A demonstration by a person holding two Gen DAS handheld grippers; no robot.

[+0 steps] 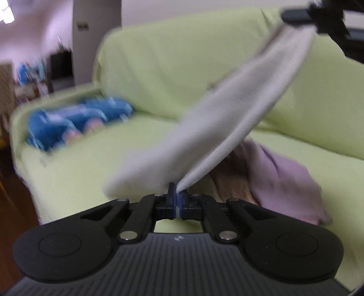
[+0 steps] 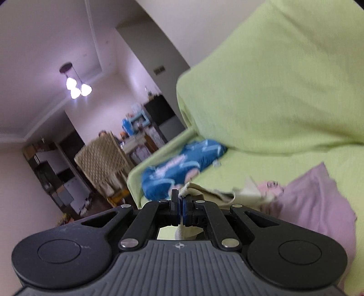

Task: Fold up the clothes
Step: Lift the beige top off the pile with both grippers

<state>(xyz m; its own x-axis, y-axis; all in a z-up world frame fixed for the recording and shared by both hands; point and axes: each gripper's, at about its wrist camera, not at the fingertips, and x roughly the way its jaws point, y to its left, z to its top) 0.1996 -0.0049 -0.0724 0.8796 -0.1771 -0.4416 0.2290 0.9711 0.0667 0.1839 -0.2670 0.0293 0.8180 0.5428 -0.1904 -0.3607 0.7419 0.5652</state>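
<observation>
While both grippers hold the pale grey-white knit garment point(image 1: 223, 113) off the seat, the step in hand looks like lifting and stretching it so it can be laid flat for a fold. The left gripper point(image 1: 177, 193) has its blue-padded fingers together, clamped on one pinched corner of the cloth, which runs as a taut, blurred band up and to the right toward the right gripper point(image 1: 295, 17) at the top edge of the left wrist view. Seen from its own camera, the right gripper point(image 2: 182, 198) is likewise closed on a small bunch of the same pale fabric, a strip of which hangs beneath the jaws. The garment hangs in the air above the light green fabric-covered sofa point(image 1: 91, 164), over a rumpled lilac cloth point(image 1: 284, 177) and a beige piece beside it; a blue patterned bundle point(image 1: 75, 123) lies well apart at the far end of the seat. To do this well, I would judge it best to keep both pinches firm, draw the hands apart evenly until the edge is straight, and lower it onto bare sofa rather than on the lilac cloth. No brand or legible writing shows; only a small emblem on each gripper body, too small to read.
</observation>
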